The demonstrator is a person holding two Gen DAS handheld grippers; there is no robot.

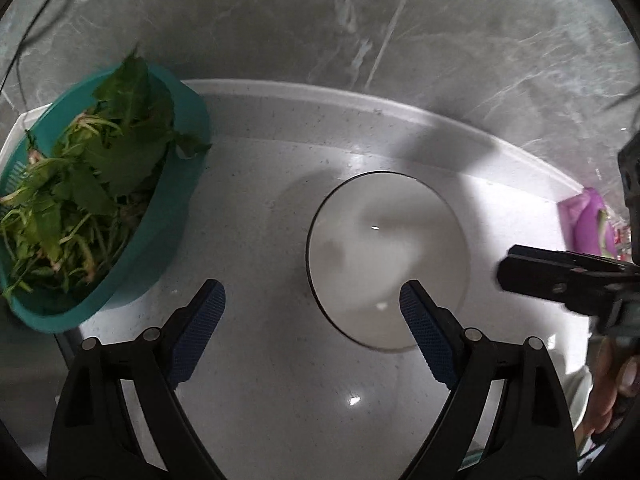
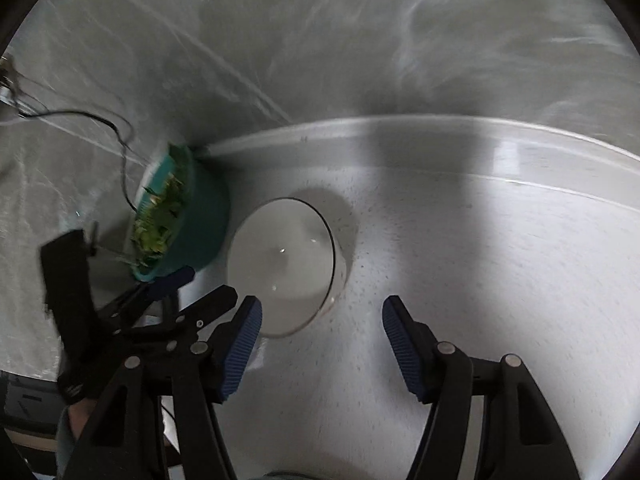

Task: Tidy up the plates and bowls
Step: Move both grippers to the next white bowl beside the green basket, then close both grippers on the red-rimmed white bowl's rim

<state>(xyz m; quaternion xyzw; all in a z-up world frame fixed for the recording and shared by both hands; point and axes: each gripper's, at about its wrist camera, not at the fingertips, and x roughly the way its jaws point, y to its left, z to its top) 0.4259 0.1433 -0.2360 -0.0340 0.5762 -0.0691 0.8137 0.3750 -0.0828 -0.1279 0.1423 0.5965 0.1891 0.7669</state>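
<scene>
Left claw (image 1: 312,300) low in the frame, spread wide, nothing in it, its right blue pad (image 1: 424,336) overlapping the white bowl's near rim. Right claw (image 2: 322,320) also gaping wide and empty, left pad beside that same bowl. White bowl (image 1: 386,260) sitting upright on the speckled white tabletop (image 1: 256,184), center-right of the left view. Teal basket (image 1: 188,168) of leafy greens (image 1: 88,184) over at left, marble wall (image 1: 320,20) across the top.
</scene>
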